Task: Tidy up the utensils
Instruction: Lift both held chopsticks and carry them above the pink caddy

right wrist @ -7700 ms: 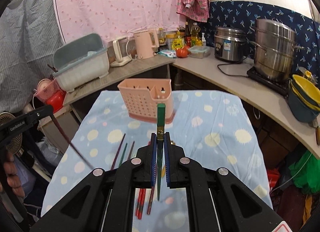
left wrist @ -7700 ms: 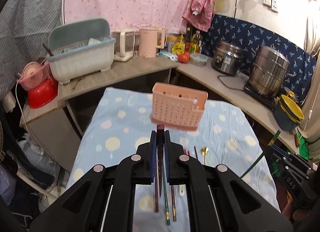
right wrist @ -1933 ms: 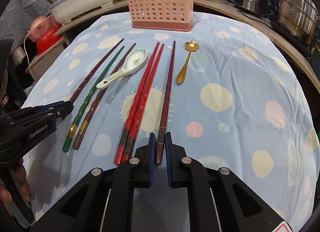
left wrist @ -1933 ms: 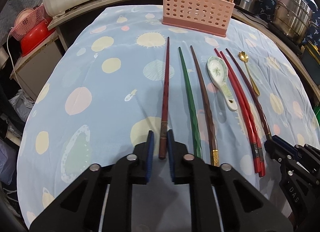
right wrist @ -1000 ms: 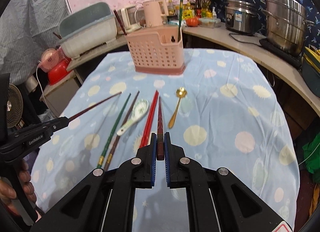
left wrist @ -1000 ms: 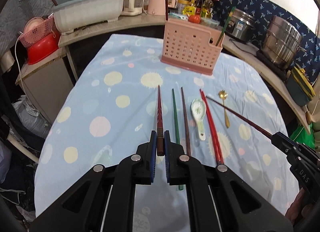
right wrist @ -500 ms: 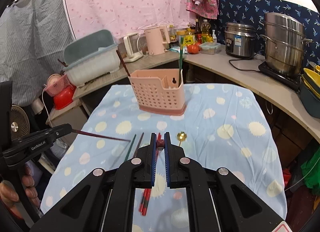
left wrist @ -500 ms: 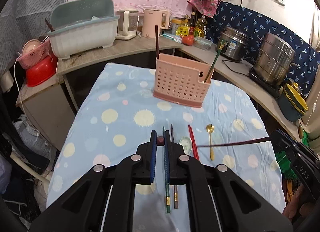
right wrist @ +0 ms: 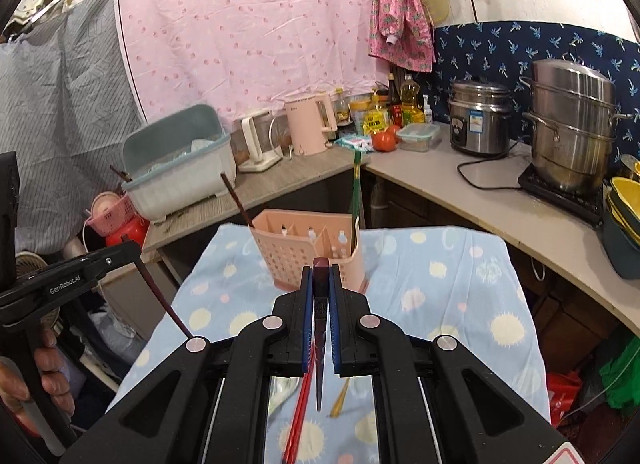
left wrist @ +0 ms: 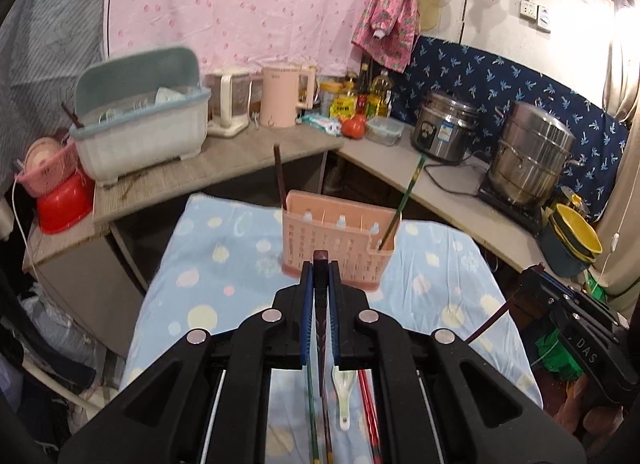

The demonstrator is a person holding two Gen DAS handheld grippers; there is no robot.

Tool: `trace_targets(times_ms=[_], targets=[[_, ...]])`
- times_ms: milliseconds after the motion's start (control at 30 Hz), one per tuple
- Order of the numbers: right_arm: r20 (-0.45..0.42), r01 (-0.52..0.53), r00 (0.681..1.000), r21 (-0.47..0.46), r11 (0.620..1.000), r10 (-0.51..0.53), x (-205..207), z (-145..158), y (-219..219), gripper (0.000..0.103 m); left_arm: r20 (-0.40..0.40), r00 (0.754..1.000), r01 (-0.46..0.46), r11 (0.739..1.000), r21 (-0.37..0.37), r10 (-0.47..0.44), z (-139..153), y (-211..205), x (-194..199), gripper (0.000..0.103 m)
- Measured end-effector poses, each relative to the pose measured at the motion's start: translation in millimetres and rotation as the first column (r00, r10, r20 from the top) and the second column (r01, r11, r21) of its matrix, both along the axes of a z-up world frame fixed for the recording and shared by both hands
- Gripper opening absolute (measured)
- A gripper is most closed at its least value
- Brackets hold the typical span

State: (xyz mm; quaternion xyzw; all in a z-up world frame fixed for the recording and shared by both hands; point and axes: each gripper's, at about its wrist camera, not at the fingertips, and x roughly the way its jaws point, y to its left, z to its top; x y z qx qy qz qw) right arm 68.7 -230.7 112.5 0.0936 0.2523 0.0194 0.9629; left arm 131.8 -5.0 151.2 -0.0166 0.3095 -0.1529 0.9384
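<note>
Near the pink holder: everything is told from it.
Table (left wrist: 208,264): holds the pink holder (left wrist: 340,240).
Left gripper (left wrist: 320,296): above, pinching a dark chopstick (left wrist: 320,324) to drop in.
Right gripper (right wrist: 321,300): above, pinching another chopstick (right wrist: 320,344).
Spoon (left wrist: 345,396): in front, waiting.

Caddy (left wrist: 336,246) on table (left wrist: 208,264) – two chopsticks (left wrist: 404,200) in it, counter (left wrist: 248,160) behind
</note>
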Motion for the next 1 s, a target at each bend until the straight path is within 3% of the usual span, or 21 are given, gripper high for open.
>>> trace_targets(times_ms=[400,600,767,1000], targets=[[0.111,0.027,0.994,-0.020,0.999,-0.025,81.5,65.6,-6.7,0.007,0.167,0.986,-0.025,1.000,-0.016,0.027,84.0,-26.2,78.8,0.007],[0.135,0.041,0.990,-0.031,0.999,-0.036,119.0,79.1,-6.3,0.007,0.222,0.973,-0.050,0.998,-0.028,0.055,103.3,-33.4,118.1,0.007],[0.125,0.047,0.991,-0.027,0.999,-0.043,149.8,70.6,-8.4,0.007,0.235,0.969,-0.068,0.997,-0.044,0.077,90.3,-35.5,151.5,0.007],[0.030,0.038,0.999,-0.026,0.999,-0.037,185.1,30.4,-8.0,0.007,0.168,0.981,-0.098,0.995,-0.001,0.096,35.1,-41.8,188.3,0.007]])
